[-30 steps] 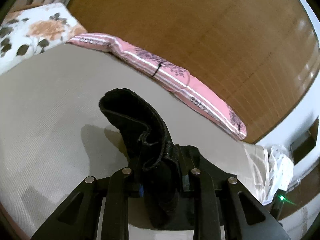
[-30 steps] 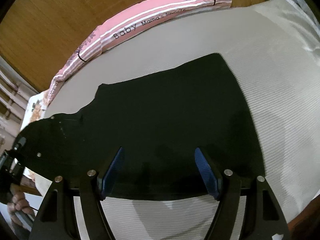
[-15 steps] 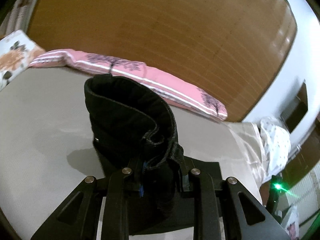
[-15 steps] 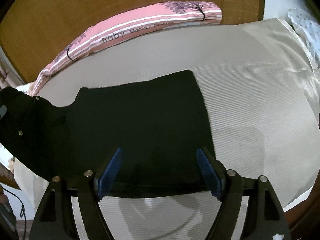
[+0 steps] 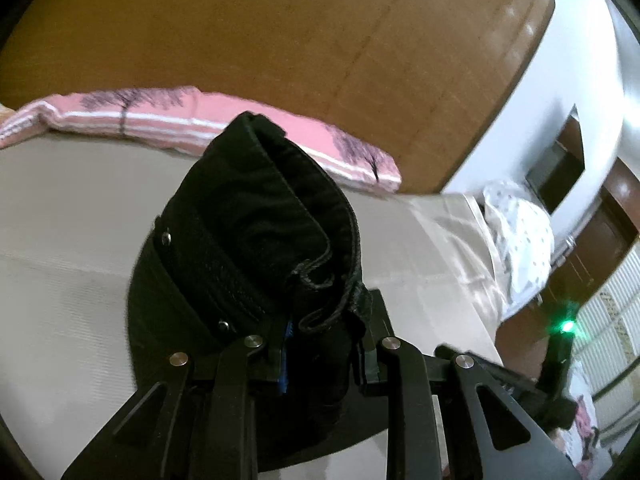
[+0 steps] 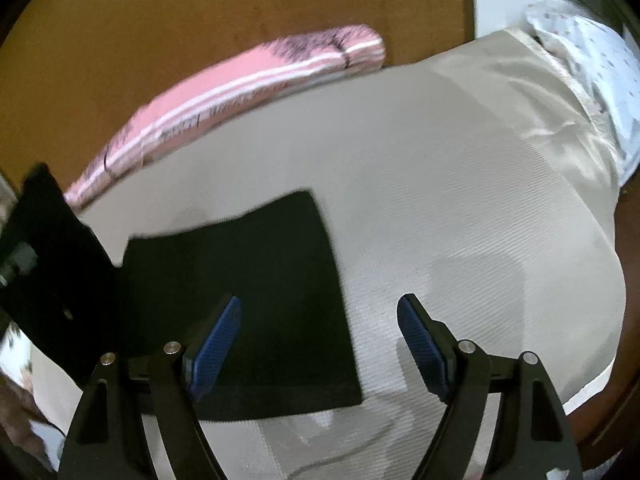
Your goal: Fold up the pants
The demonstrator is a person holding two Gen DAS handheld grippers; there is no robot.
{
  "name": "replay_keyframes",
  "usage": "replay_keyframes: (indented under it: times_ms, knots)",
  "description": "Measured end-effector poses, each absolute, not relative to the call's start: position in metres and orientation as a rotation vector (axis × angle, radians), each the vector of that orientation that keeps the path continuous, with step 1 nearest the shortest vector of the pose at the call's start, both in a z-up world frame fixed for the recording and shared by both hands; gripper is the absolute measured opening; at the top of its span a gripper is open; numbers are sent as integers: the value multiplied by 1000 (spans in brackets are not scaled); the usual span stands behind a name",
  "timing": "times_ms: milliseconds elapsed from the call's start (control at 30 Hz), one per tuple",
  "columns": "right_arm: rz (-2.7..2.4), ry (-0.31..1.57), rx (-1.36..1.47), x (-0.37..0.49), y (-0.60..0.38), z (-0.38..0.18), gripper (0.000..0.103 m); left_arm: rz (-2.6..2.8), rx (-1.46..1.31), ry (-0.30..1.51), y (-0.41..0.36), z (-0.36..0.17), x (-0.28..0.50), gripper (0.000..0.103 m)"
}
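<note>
In the left wrist view, the left claw (image 5: 320, 344) is clamped on the waistband end of the black pants (image 5: 260, 232), which stand up bunched above the beige bed (image 5: 60, 240), rivets showing. A pink striped pillow (image 5: 160, 118) lies along the wooden headboard (image 5: 280, 40). In the right wrist view, the right claw (image 6: 320, 332) has just been opening and stands apart, empty, over the pants (image 6: 240, 280), whose leg lies flat on the bed (image 6: 460, 200) while the far end is lifted at left.
</note>
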State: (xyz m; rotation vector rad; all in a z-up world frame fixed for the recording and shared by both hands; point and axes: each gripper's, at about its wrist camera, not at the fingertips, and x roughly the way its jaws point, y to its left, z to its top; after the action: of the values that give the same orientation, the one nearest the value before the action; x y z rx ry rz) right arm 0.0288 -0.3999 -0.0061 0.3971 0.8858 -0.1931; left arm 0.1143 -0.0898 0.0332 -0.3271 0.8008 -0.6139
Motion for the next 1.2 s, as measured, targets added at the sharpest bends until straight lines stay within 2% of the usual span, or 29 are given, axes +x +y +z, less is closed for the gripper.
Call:
replay_keyframes:
  times_ms: [433, 767, 933, 967, 1133, 1200]
  knots:
    - [-242, 818, 630, 14, -448, -3, 79, -736, -247, 903, -181, 11, 116, 24]
    - [-224, 839, 678, 18, -453, -10, 79, -753, -95, 990, -226, -38, 104, 24]
    - [-228, 825, 674, 17, -454, -8, 79, -763, -61, 1008, -233, -41, 99, 32]
    - [-230, 823, 671, 17, -453, -8, 79, -761, -56, 1007, -234, -39, 99, 38]
    - [-199, 814, 680, 17, -452, -8, 79, -809, -51, 1008, -227, -24, 89, 48]
    - [-172, 815, 697, 17, -452, -9, 79, -843, -68, 997, -218, -15, 81, 49]
